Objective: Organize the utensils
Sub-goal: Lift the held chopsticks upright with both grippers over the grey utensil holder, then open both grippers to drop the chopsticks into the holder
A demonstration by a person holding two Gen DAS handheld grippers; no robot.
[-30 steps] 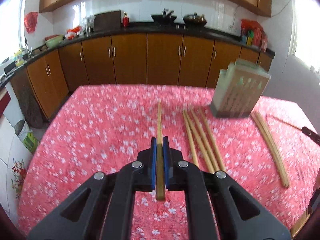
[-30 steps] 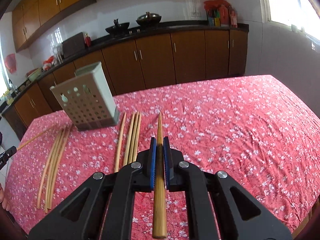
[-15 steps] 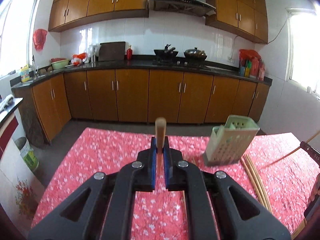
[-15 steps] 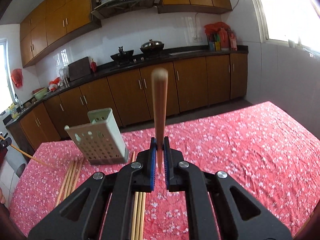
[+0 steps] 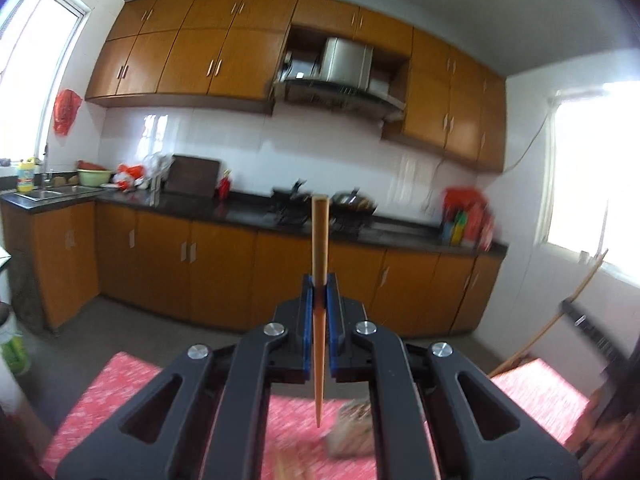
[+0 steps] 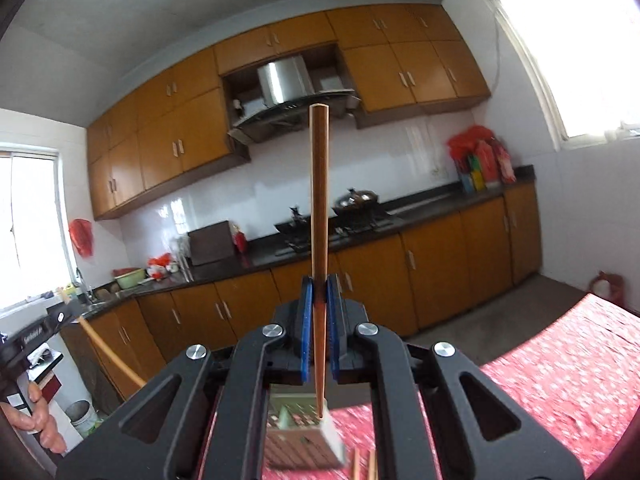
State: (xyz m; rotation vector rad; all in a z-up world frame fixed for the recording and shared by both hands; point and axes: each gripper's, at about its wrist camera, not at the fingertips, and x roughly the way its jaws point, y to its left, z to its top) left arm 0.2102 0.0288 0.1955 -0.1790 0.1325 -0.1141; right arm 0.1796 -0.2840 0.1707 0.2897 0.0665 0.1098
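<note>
Left gripper [image 5: 319, 292]: pressed tight on a wooden chopstick [image 5: 319, 280], blue pads on either side of it.
Left chopstick: stands nearly upright in the grip, thick square end up against the dark counter, thin tip hanging down between the black arms, above the red tablecloth.
Right gripper [image 6: 319, 294]: pinching a second chopstick [image 6: 319, 216] the same way, pads clamped on its lower part.
Right chopstick: upright, its square end in front of the range hood [image 6: 284, 92]; its point hangs just over the open top of the utensil holder [image 6: 304, 436].
Utensil holder: pale, perforated, standing on the floral tablecloth [image 6: 560, 376] directly below the right gripper; blurred.
Loose chopsticks [image 6: 364, 466]: a couple of ends lie on the cloth just right of the holder.
Other side: in the right view the left gripper sits at the far left edge with a person's fingers [image 6: 38, 416] wrapped round its handle.
Backdrop: orange-brown kitchen cabinets [image 5: 224, 272], black counter, woks on the stove.
</note>
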